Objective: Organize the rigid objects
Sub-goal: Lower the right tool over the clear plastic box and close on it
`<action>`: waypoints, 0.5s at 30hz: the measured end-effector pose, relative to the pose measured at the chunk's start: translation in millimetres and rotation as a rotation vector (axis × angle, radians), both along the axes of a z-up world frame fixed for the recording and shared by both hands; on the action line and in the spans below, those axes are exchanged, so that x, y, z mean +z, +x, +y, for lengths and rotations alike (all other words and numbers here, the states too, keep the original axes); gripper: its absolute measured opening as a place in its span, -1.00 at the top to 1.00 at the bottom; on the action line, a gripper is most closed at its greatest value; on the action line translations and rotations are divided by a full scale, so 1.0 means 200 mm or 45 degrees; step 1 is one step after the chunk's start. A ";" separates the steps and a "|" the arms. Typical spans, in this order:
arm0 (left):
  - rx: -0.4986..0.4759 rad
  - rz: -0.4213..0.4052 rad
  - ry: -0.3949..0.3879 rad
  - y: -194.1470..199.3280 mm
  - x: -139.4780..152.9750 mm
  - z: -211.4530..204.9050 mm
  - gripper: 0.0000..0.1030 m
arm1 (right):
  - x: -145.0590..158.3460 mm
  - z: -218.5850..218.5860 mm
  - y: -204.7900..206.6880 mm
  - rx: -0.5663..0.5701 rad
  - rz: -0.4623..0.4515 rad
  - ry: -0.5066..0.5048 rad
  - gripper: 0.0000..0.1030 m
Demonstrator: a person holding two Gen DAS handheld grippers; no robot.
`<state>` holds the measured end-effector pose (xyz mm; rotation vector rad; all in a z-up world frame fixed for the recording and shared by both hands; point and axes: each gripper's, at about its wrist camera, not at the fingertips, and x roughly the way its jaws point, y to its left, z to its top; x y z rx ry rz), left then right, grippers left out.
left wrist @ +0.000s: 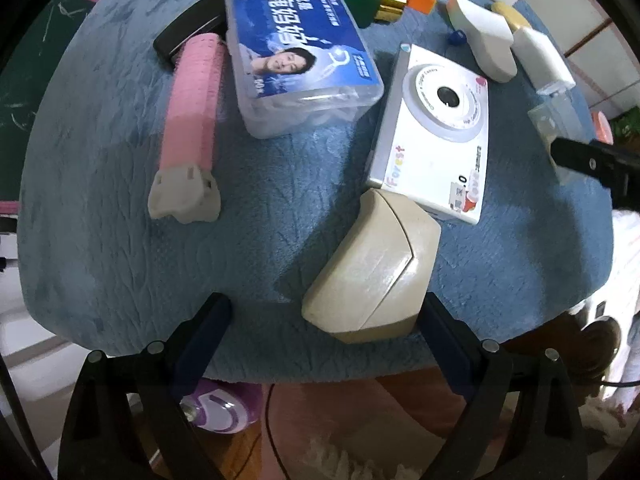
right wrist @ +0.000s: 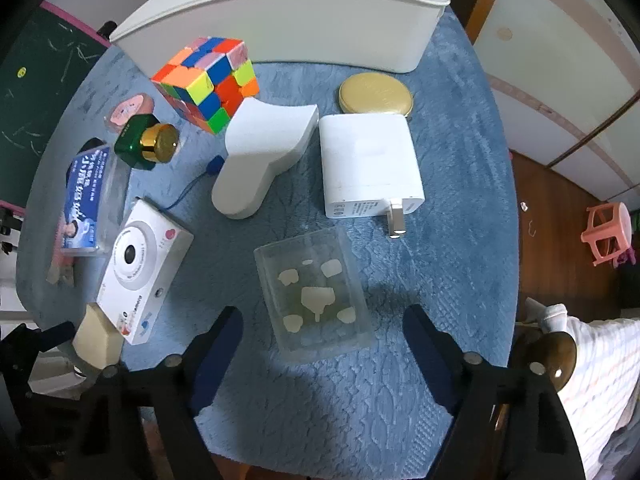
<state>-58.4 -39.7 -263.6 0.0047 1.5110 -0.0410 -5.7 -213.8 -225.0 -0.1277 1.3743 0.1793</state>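
My left gripper [left wrist: 326, 320] is open at the near edge of the blue cloth; a beige angular block [left wrist: 372, 268] lies between its jaws, against the right one. Behind it lie a white toy camera [left wrist: 436, 132], a blue-labelled clear box [left wrist: 300, 56] and a pink roller [left wrist: 192, 120]. My right gripper [right wrist: 322, 332] is open around the near end of a clear plastic box [right wrist: 316, 292]. Beyond it are a white charger [right wrist: 368, 164], a white curved piece [right wrist: 260, 152], a gold round tin [right wrist: 376, 94], a colour cube [right wrist: 206, 80] and a green-gold bottle [right wrist: 146, 142].
A white bin [right wrist: 288, 16] stands at the far edge of the cloth-covered round table [right wrist: 452, 280]. A black case [left wrist: 188, 28] lies by the roller. The beige block [right wrist: 96, 336] sits at the table's left edge. A pink stool [right wrist: 606, 232] stands on the floor at right.
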 end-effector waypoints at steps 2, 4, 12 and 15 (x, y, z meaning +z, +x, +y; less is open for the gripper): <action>-0.001 0.006 0.008 0.00 0.00 -0.02 -0.84 | -0.01 0.00 0.02 -0.005 0.007 0.005 -0.50; 0.004 0.010 0.004 -0.01 -0.01 -0.02 -0.84 | -0.02 -0.01 0.03 -0.008 0.018 0.011 -0.47; 0.015 0.011 -0.006 0.06 0.03 0.02 -0.83 | -0.10 -0.06 0.07 0.007 0.039 0.004 -0.15; 0.027 -0.012 0.001 0.05 0.05 0.05 -0.67 | -0.10 -0.05 0.07 0.023 0.029 0.000 -0.12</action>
